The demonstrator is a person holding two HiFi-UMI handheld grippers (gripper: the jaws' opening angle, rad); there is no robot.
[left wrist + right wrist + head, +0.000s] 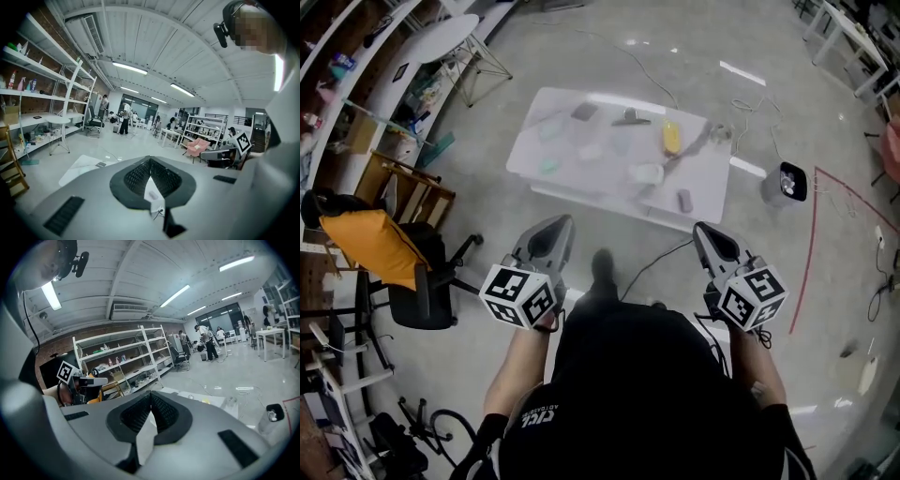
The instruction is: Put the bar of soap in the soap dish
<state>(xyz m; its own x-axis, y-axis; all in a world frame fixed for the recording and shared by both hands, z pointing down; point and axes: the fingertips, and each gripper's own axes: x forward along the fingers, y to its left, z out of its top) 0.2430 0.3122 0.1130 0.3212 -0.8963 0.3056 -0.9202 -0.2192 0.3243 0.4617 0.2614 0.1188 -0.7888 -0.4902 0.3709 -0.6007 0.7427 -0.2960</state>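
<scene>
A wide workshop hall with a grey concrete floor (469, 394) spreads below the person, metal shelving (117, 359) along 1 wall and strip lights on the ribbed ceiling. A low white table (544, 112) stands ahead on the floor, well apart from both grippers. On it lies a yellow oblong, apparently the bar of soap (672, 138), toward the table's far right part. A pale rounded piece (646, 173) sits near it on the person's side, too blurred to name. A few small grey and greenish bits are scattered over the rest of the top. An office chair (422, 281) draped with an orange cloth (373, 242) stands at the left, and a small bin (787, 183) sits past the table's right end beside a red floor line (811, 253).

Both bare forearms reach forward from the dark shirt, side by side and about level with each other. The left forearm (517, 370) carries the left gripper (565, 222), the right forearm (761, 370) the right gripper (701, 228). Each marker cube sits over its hand. The 2 grippers point ahead at the table, tipped a little downward, noses angled slightly toward each other.

In the left gripper view the ribbed pads meet at the tip with nothing between them. The right gripper view shows the same: jaws pressed together, empty. Neither gripper touches anything.
</scene>
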